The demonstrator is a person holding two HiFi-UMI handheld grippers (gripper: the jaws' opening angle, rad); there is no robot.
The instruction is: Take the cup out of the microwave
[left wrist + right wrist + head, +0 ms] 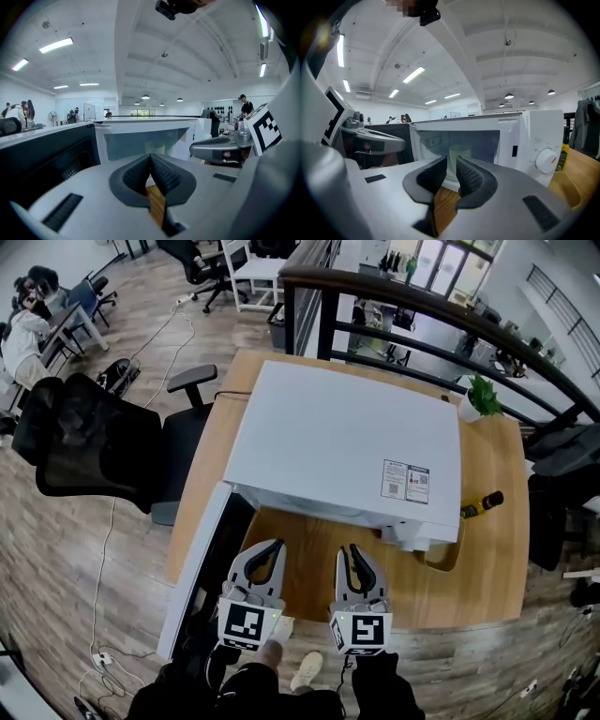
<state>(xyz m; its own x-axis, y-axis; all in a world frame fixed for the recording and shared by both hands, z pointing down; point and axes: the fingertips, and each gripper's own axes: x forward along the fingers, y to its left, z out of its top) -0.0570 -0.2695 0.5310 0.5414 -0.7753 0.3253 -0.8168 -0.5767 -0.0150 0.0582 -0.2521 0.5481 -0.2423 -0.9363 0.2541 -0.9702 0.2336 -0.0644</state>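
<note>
A white microwave (347, 446) stands on the wooden table (487, 577) with its dark door (202, 568) swung open to the left. The pale cup (461, 150) stands inside the cavity; in the left gripper view the cup (154, 147) shows just above the jaw tips. The head view hides it under the microwave's top. My left gripper (272, 549) is in front of the opening, shut and empty. My right gripper (354, 554) is beside it with a narrow gap between its pads and nothing in it. Both are short of the cavity.
A black office chair (94, 446) stands left of the table. A yellow-capped bottle (483, 504), a potted plant (480, 397) and a tan container (445, 554) sit to the right of the microwave. A dark railing (422, 306) runs behind. People sit at desks far left.
</note>
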